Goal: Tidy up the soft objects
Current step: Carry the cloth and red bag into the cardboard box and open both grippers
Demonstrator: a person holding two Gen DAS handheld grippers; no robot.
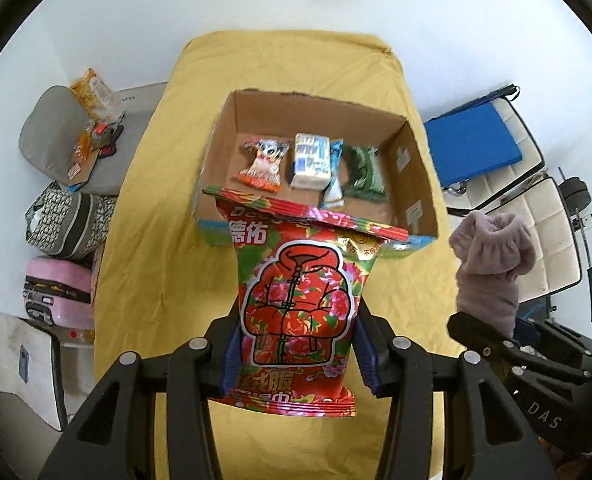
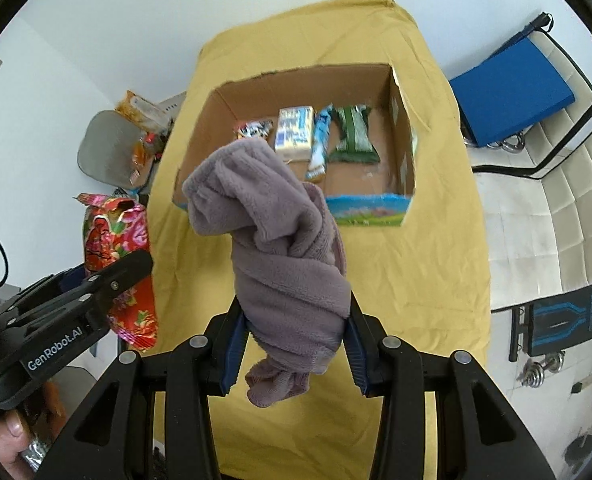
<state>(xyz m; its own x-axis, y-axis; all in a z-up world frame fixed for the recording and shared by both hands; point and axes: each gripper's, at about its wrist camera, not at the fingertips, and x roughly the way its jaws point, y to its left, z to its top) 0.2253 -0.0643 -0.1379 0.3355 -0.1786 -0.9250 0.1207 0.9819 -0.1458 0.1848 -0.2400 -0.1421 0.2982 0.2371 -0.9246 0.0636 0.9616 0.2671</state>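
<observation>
Red, flower-printed foil fills my left view: a glossy snack pouch (image 1: 296,312) with a padded jacket drawn on its front, clamped at its lower half between the blue pads of my left tongs (image 1: 296,354). It stands upright above the yellow cloth-covered surface (image 1: 156,264), and its sealed top edge overlaps the near rim of the open brown cardboard box (image 1: 412,184) in that view.

My right tongs (image 2: 296,344) are closed on a mauve fleece cloth (image 2: 280,256), bunched and twisted. Its upper fold leans toward the box's near left corner, and a small tail hangs below the pads. From the left camera the same cloth (image 1: 492,264) shows at the right edge, off to the side of the box.

Four items lie in a row on the box floor, toward the far wall: an orange-and-white snack packet (image 1: 262,164), a pale blue-and-white block-shaped pack (image 1: 310,160), a slim light-blue wrapper (image 1: 334,178) and a dark green pouch (image 1: 364,174). The three rightmost sit close together.

Beyond the surface, to the left, stand a grey cushion (image 1: 52,132) and a pink suitcase (image 1: 54,288). To the right is a blue pad (image 2: 512,92) on a white chair (image 2: 564,184).
</observation>
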